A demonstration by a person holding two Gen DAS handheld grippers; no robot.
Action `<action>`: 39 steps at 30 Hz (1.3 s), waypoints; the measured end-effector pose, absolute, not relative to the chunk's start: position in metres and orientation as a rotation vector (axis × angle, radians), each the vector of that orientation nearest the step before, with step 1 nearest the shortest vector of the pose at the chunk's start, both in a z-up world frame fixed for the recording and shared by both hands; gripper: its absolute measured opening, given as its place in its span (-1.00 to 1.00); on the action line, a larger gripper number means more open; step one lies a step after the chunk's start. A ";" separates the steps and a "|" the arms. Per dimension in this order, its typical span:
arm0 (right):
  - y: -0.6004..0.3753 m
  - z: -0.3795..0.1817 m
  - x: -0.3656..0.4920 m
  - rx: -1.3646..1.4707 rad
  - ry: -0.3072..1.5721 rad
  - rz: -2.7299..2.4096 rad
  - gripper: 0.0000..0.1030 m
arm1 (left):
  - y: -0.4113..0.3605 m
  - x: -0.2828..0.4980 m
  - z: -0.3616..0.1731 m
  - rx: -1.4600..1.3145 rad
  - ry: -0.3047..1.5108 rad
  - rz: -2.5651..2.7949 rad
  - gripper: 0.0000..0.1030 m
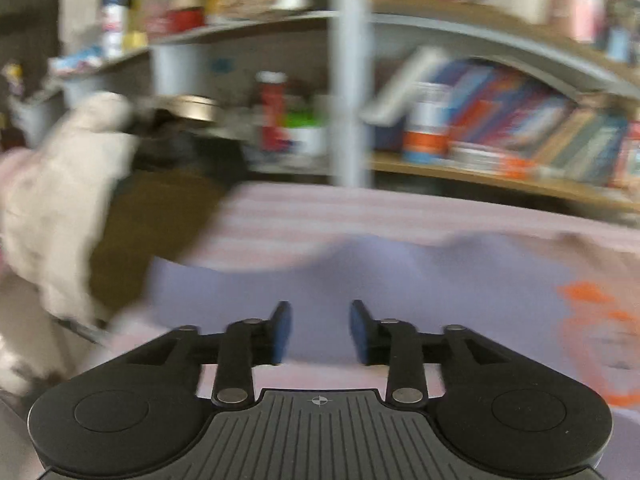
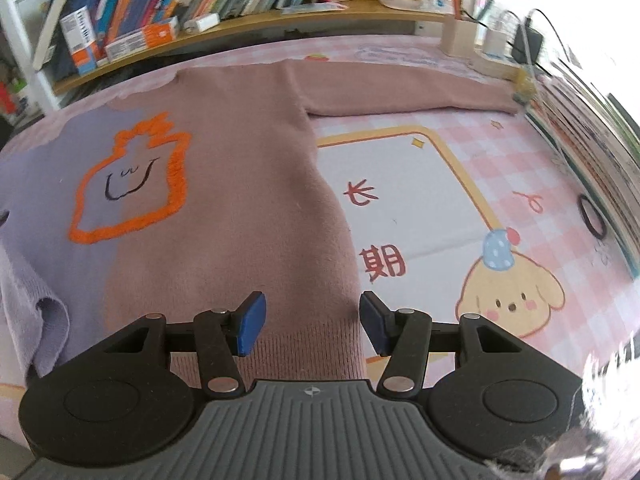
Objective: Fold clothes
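Two grippers are showing, one in each wrist view, and both are mine. My left gripper is hanging over the purple part of the sweater, low in a badly blurred frame; its blue pads are standing apart with nothing between them. An orange outline is showing at the right edge of that view, and a shelf of books is filling the upper right.

My right gripper is sitting at the bottom centre of its view, jaws parted, straddling the sweater's ribbed hem near its right-hand corner. Whether the pads are touching the knit I cannot tell; they are not squeezing it.

Spread flat, the sweater is lying across the left and middle of the frame, mauve with a purple left side and an orange flame-shaped face. One sleeve is stretching toward the upper right. A pink checked mat with a puppy drawing is lying under it. A black ring is resting at the right edge.
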State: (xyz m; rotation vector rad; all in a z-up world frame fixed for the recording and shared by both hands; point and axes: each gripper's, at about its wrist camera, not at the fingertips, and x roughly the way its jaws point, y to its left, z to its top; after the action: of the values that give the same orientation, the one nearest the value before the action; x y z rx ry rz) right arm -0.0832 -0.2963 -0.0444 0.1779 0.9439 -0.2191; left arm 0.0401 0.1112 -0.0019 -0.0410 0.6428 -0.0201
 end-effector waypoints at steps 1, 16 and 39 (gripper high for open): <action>-0.297 -0.044 -0.084 0.167 0.943 -0.211 -0.02 | 0.092 0.037 -0.003 -0.035 0.658 -0.057 -0.17; -0.331 -0.044 -0.119 0.249 0.897 -0.126 -0.02 | -0.018 0.005 -0.023 0.351 0.789 -0.051 -0.10; -0.341 -0.036 -0.115 0.341 0.851 0.002 -0.92 | 0.062 -0.061 -0.037 -0.192 0.898 -0.088 -0.87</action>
State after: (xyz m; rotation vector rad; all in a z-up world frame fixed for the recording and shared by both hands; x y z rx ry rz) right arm -0.1145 -0.3409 -0.0361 0.3412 0.8510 0.0021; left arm -0.0606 0.0620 -0.0375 -0.1922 0.8984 -0.0876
